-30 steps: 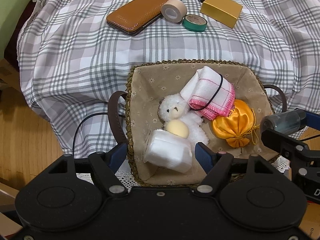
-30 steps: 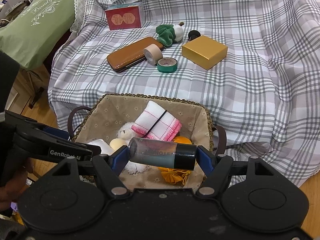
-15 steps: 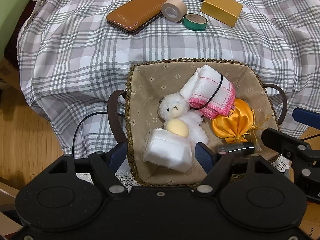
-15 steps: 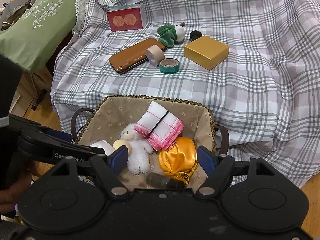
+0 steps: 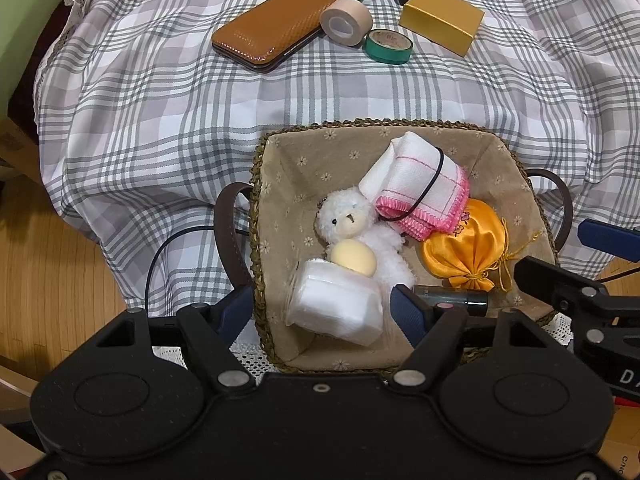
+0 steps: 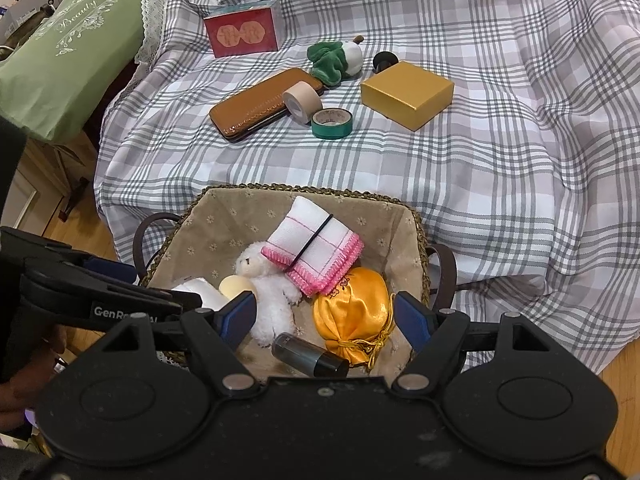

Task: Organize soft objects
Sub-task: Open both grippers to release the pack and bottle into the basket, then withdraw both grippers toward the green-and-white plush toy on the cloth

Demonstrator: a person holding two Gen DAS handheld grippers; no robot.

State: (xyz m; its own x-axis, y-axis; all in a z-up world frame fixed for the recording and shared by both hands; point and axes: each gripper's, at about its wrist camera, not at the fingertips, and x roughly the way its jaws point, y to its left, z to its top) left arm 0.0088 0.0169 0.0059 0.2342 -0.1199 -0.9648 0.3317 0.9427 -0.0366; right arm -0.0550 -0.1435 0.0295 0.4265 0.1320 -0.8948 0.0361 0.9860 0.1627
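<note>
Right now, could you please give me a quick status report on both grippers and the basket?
Left gripper open, empty. Right gripper open, empty. Dark cylindrical bottle lies in woven lined basket beside orange satin pouch. Green plush scrunchie on checked cloth, unobstructed.

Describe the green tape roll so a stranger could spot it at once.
Look past the woven basket to the plaid cloth. Between the brown leather case and gold box lie two rolls; the green tape roll lies flat, unlike the beige roll standing on edge.

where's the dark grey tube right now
The dark grey cylindrical tube lies inside the woven lined basket at its near edge, beside the orange satin pouch.
</note>
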